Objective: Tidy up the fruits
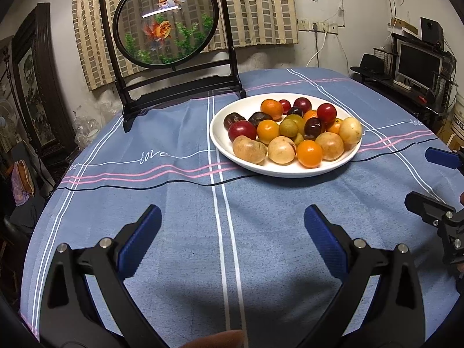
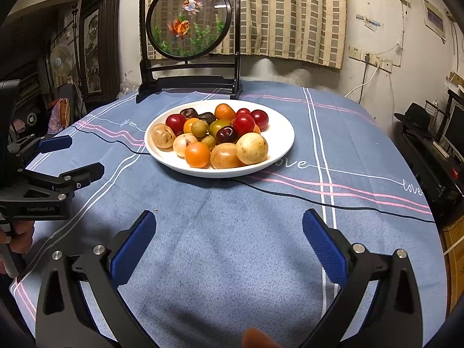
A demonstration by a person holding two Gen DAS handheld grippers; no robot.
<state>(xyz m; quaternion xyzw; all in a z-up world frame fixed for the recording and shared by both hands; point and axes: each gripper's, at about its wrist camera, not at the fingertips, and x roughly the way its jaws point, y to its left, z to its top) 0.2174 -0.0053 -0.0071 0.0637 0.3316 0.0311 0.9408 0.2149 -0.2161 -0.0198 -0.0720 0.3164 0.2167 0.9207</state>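
A white plate (image 1: 220,142) (image 2: 282,142) sits on the blue tablecloth, heaped with several small fruits: red (image 1: 242,130), orange (image 1: 309,153), tan (image 1: 249,149), green (image 1: 288,127) and dark ones. In the right wrist view a tan fruit (image 2: 251,148) and an orange one (image 2: 197,154) lie at the plate's near side. My left gripper (image 1: 232,217) stands open over bare cloth, short of the plate and to its left. My right gripper (image 2: 229,223) is open too, nothing between its fingers, in front of the plate. Each gripper shows at the edge of the other's view.
A black framed round goldfish screen (image 1: 166,20) (image 2: 188,17) stands behind the plate at the table's far edge. A thin black cable (image 2: 319,200) crosses the cloth under the plate. A desk with a monitor (image 1: 419,62) is off to the right; the table drops away left.
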